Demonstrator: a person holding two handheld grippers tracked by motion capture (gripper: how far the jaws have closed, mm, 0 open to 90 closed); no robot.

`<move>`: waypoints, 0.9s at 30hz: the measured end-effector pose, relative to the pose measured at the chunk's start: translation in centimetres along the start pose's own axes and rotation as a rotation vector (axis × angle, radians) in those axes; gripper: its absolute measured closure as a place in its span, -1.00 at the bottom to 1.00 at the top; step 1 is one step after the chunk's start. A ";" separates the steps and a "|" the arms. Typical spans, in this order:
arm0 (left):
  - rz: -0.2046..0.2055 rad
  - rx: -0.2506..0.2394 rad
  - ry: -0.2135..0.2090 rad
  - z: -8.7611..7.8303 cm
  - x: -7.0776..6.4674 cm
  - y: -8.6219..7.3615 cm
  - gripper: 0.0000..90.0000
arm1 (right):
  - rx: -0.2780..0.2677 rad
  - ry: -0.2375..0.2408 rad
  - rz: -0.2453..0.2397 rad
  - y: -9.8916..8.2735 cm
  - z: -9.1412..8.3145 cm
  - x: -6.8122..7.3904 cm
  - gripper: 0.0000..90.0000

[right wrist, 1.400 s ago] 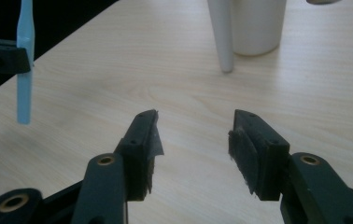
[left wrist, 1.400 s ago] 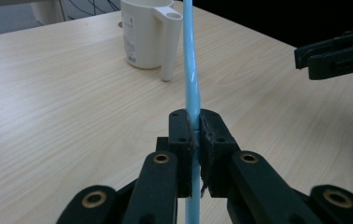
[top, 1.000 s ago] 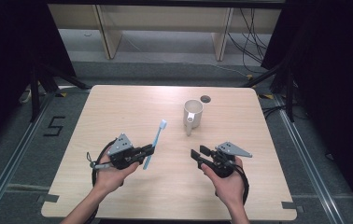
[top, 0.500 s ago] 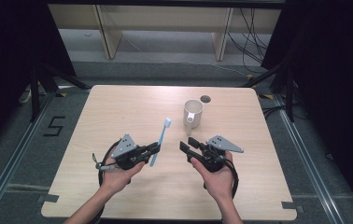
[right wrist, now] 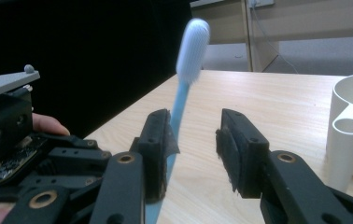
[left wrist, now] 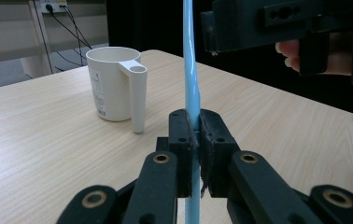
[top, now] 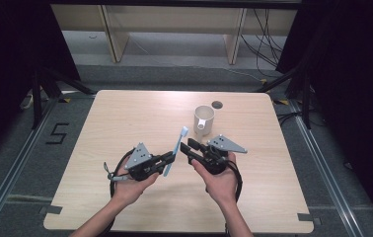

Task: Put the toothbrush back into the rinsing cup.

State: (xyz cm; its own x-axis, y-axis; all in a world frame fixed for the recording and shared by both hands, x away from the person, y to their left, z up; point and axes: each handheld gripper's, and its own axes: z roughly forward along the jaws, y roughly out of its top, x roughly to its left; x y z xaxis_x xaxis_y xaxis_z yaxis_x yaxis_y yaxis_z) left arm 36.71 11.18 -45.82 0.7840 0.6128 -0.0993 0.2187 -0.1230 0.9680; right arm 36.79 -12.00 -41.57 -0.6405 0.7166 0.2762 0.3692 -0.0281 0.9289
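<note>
In the high view, the wooden table (top: 125,113) takes up the middle of the frame, and a person's two forearms come in from the bottom edge. The left gripper (top: 170,159) sits just left of centre, clamped on the handle of a light blue toothbrush (top: 177,148) that slants up toward the upper right, its white bristle head pointing at the far side of the table. In the left gripper view the two black jaws are pressed tight on the blue handle (left wrist: 192,93), which rises straight up through the middle of the frame.

The right gripper (top: 187,149) lies just right of the toothbrush, jaws pointing left toward it. In the right gripper view the jaws stand apart with a clear gap between them; the toothbrush (right wrist: 184,88) passes just beside the left jaw, head blurred at the upper centre.

A white cup (top: 204,118) with a tubular handle stands upright above the grippers, right of centre, close to a small round hole (top: 217,104) in the tabletop.
</note>
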 end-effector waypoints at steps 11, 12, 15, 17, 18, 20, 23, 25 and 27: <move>0.005 -0.006 0.009 0.1 -0.2 0.1 0.85 | 0.005 0.014 0.029 0.3 0.4 0.2 0.38; 0.005 -0.006 0.007 0.1 -0.2 0.1 0.85 | 0.003 0.016 0.032 0.3 0.5 0.2 0.37; 0.008 -0.009 0.008 0.1 -0.3 0.1 0.85 | -0.002 0.020 0.036 0.4 0.8 0.4 0.38; 0.006 -0.009 0.007 0.2 -0.3 0.2 0.85 | 0.005 0.023 0.037 0.4 0.8 0.4 0.40; 0.008 -0.010 0.008 0.2 -0.4 0.2 0.85 | 0.010 0.011 0.023 0.3 1.0 0.3 0.41; 0.013 -0.009 0.007 0.2 -0.4 0.2 0.85 | 0.023 0.024 0.037 0.3 1.0 0.4 0.46; 0.014 -0.009 0.007 0.2 -0.5 0.3 0.85 | 0.008 0.024 0.036 0.3 1.1 0.3 0.53; 0.014 -0.012 0.006 0.3 -0.5 0.3 0.85 | 0.016 0.037 0.046 0.3 1.1 0.3 0.59; 0.014 -0.014 0.003 0.4 -0.6 0.3 0.85 | 0.007 0.030 0.036 0.3 1.1 0.3 0.64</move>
State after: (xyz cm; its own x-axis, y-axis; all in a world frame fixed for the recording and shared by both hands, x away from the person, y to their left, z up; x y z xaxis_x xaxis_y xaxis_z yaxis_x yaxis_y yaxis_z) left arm 36.54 10.44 -45.57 0.7849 0.6138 -0.0852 0.1996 -0.1203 0.9725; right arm 37.46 -10.97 -41.52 -0.6465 0.6942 0.3165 0.3966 -0.0486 0.9167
